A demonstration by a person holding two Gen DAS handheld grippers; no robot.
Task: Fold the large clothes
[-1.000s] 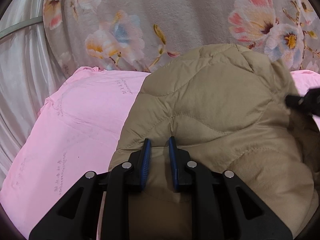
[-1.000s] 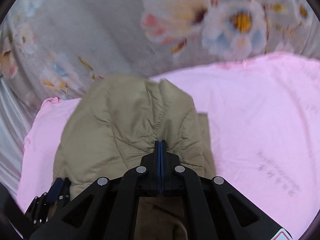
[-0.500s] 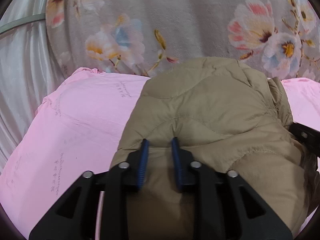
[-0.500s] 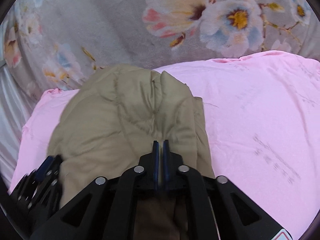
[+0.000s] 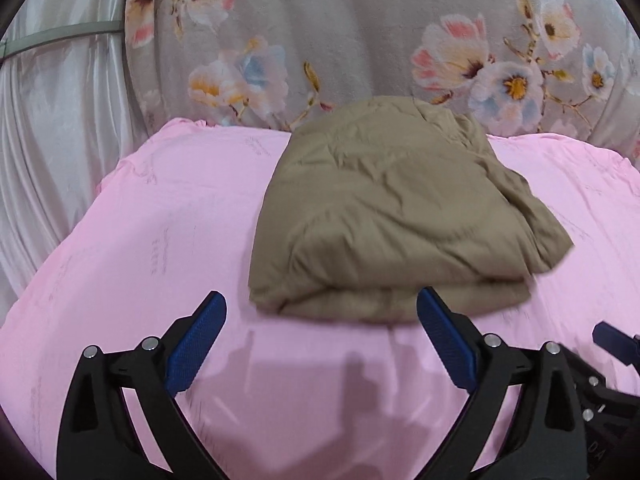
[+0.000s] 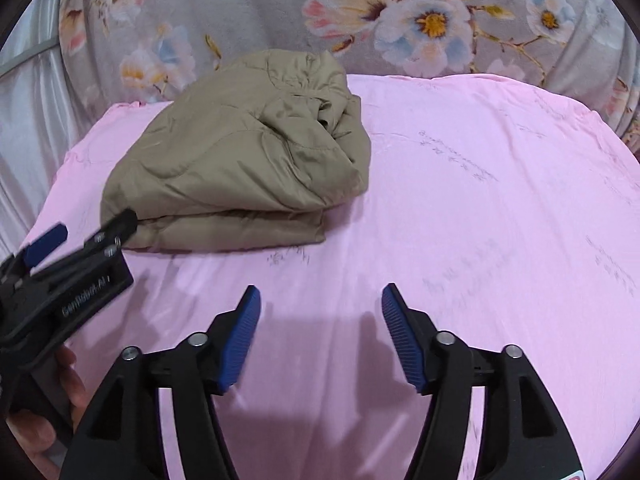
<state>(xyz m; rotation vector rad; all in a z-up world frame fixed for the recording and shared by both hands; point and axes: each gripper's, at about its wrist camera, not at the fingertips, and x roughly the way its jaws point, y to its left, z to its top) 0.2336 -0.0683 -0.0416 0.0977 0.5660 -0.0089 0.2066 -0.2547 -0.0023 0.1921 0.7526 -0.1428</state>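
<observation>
The khaki quilted padded jacket [image 5: 392, 216], folded into a thick, puffy bundle with its layered edge facing the cameras, lies on the pale pink bed sheet [image 5: 160, 240]; in the left wrist view it sits just past centre toward one o'clock, and in the right wrist view it sits toward ten o'clock, with its rumpled, gathered end turned to the three o'clock side. Nothing presses on it. Beyond the jacket at twelve o'clock, a grey blanket printed with pink, white and blue flowers [image 5: 360, 40] rises behind the sheet, and at nine to ten o'clock a shiny white pleated curtain [image 5: 60, 128] hangs beside the bed. Nearer the cameras, the left tongs [image 5: 322, 322] stand wide apart and are opening, their blue ribbed pads just short of the jacket's near edge, with only pink sheet between them. The right tongs [image 6: 320, 308] are likewise apart and opening, over bare sheet at six o'clock of the right view, well clear of the jacket, with nothing between the pads. In the right wrist view the left tongs' black body enters from eight o'clock, one tip close to the jacket's near left corner, and part of the person's hand [image 6: 68, 384] shows under it. A dark edge of the right tongs shows at four o'clock in the left wrist view.
</observation>
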